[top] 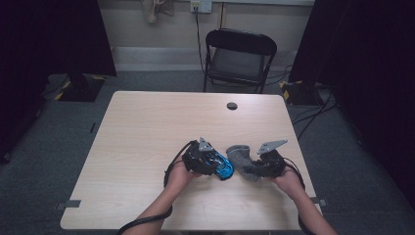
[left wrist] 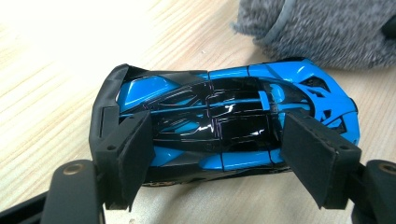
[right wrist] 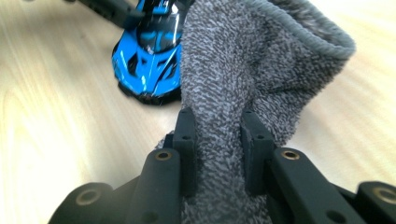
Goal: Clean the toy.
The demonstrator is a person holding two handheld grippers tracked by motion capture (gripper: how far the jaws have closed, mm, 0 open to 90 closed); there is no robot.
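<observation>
My right gripper (right wrist: 217,140) is pinched tight on the grey sock (right wrist: 261,65), a fold of its fuzzy cloth squeezed between the pads, the open cuff standing up beyond them. My left gripper (left wrist: 217,154) has its jaws set wide around the blue toy car (left wrist: 224,121), one pad at each end of it. Both lie on the wooden table (top: 147,127) near my edge, the sock just beside the car's nose.

One blue toy car (left wrist: 224,126), one grey sock (right wrist: 243,79), one folding chair (top: 239,58), one table (top: 147,127)
</observation>
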